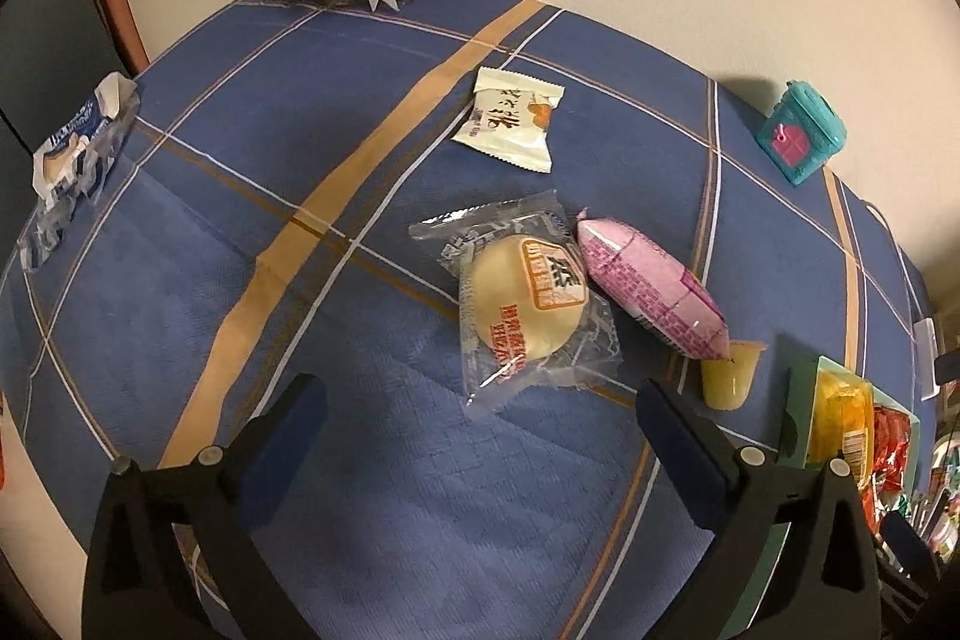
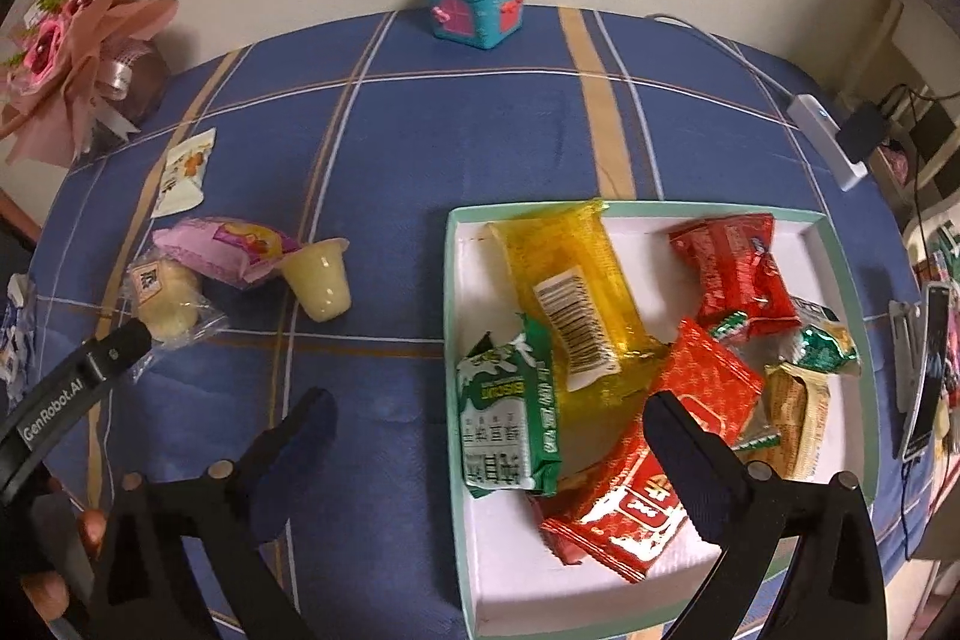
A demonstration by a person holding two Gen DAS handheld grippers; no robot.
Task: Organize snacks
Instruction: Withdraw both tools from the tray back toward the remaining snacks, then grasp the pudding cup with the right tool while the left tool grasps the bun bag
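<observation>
— While the left tongs (image 1: 480,424) hang spread and empty over the blue surface (image 1: 180,328), where's the nearest snack?
— Just ahead of them: a clear-wrapped bun (image 1: 525,301), with a pink pack (image 1: 651,289) touching it to the right and a jelly cup (image 1: 729,376) at that pack's near end. A white sachet (image 1: 510,121) lies farther ahead, apart.
— And the right tongs (image 2: 489,454)?
— Also spread, gripping nothing, above the near left corner of the box (image 2: 660,209). Between their fingers lies a green pack (image 2: 510,421); a yellow pack (image 2: 576,304) sits ahead, red packs (image 2: 735,274) ahead and right.
— Anything else?
— A teal box (image 2: 477,1) at the far edge.
</observation>
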